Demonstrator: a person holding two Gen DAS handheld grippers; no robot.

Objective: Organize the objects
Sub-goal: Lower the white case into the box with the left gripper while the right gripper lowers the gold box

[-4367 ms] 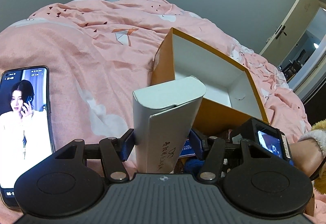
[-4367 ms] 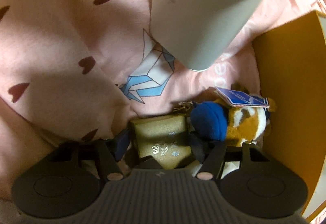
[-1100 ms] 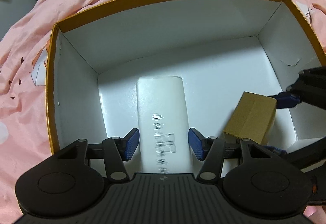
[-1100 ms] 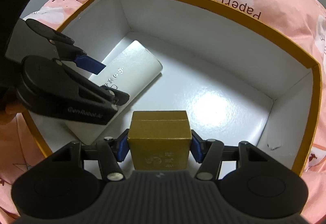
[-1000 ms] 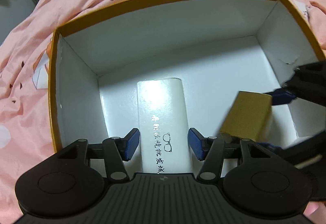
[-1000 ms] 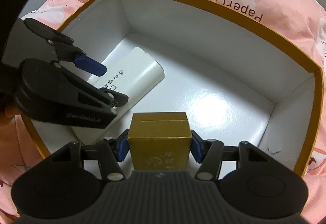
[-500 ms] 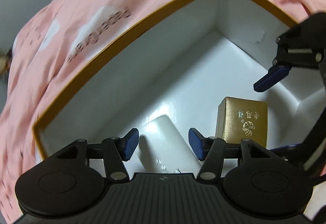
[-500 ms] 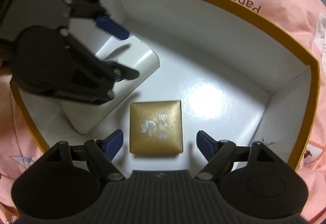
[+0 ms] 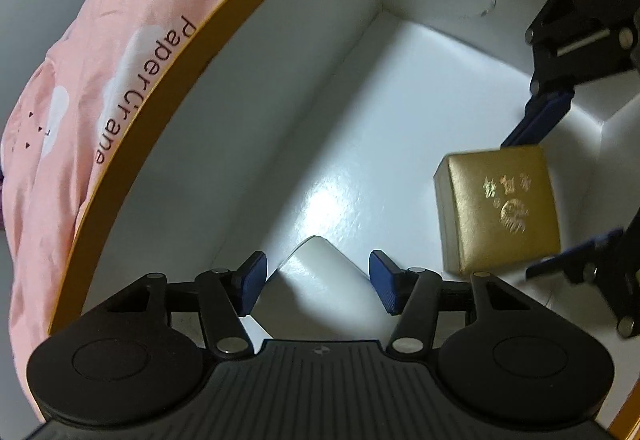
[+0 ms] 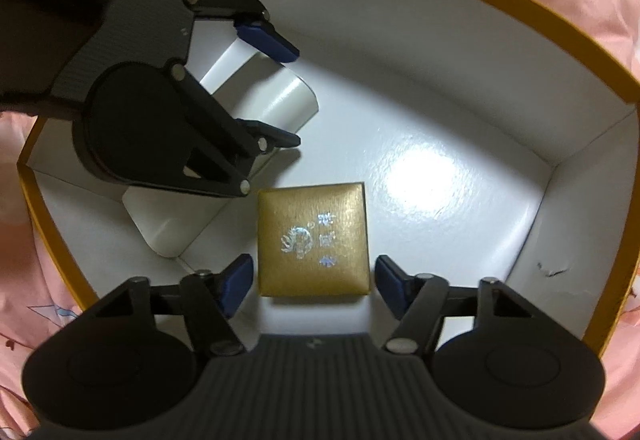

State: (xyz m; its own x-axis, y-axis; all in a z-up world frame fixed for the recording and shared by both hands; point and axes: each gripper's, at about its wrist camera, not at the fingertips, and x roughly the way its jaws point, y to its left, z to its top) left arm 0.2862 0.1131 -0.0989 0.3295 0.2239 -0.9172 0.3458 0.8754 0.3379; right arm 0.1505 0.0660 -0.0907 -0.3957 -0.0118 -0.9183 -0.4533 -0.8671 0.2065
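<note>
Gold gift box (image 10: 312,240) lies flat on the floor of the orange-rimmed carton (image 10: 500,6), toward its near wall, just beside the white case (image 10: 260,100) in the left corner. It looks light and stiff, its foil skin likely slick — best taken across two opposite side faces. The right gripper (image 10: 312,280) straddles it, jaws apart after just narrowing, pads clear of its sides. The left gripper (image 9: 318,282) stands spread over the white case's end — touching nothing, as far as shows.
</note>
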